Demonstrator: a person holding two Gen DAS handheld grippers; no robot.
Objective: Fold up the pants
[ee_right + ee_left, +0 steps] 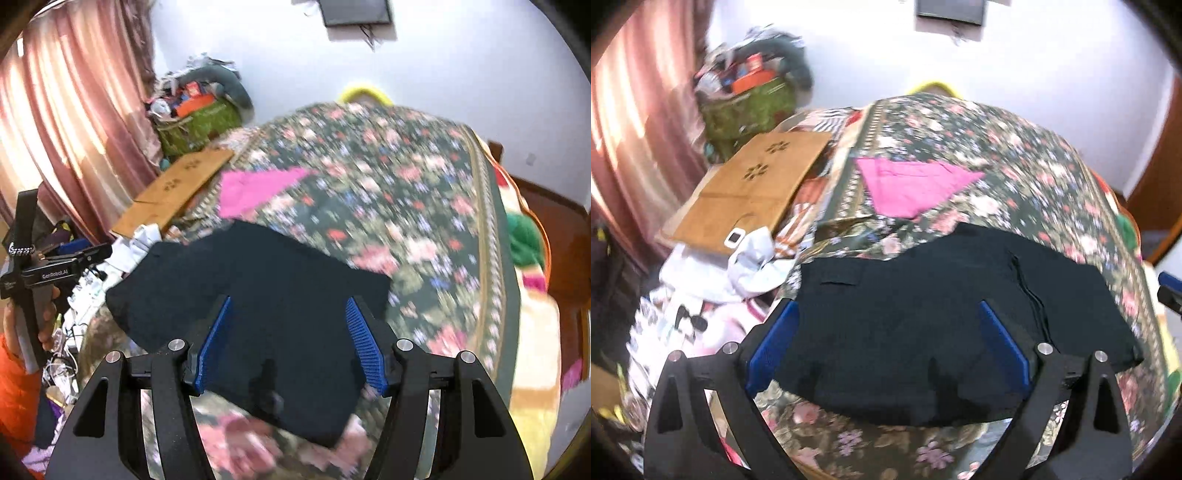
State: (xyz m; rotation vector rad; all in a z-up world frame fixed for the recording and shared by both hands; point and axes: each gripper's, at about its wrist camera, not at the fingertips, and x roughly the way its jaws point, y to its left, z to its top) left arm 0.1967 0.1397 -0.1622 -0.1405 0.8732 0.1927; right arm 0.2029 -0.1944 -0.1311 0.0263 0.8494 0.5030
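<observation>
The black pants (pixel 923 332) lie folded into a flat bundle on the floral bedspread (pixel 1015 166). My left gripper (pixel 886 306) hovers over them, its blue pads (pixel 775 343) wide apart and nothing pressed between them. In the right wrist view the same pants (pixel 258 288) lie below my right gripper (pixel 289 300), which is open, its pads (pixel 364 339) clear of the cloth. A hand holds the left gripper (pixel 74 264) at the left edge of that view, beside the bed. The right gripper's tip (pixel 1171 291) shows at the right edge of the left wrist view.
A folded pink cloth (pixel 916 184) lies farther back on the bed. Flat cardboard (pixel 753 184), a heap of white clothes (pixel 750 266) and a stuffed green bag (pixel 750 107) crowd the left side by the curtain (pixel 74 110). A green item (pixel 524 236) sits at the bed's right edge.
</observation>
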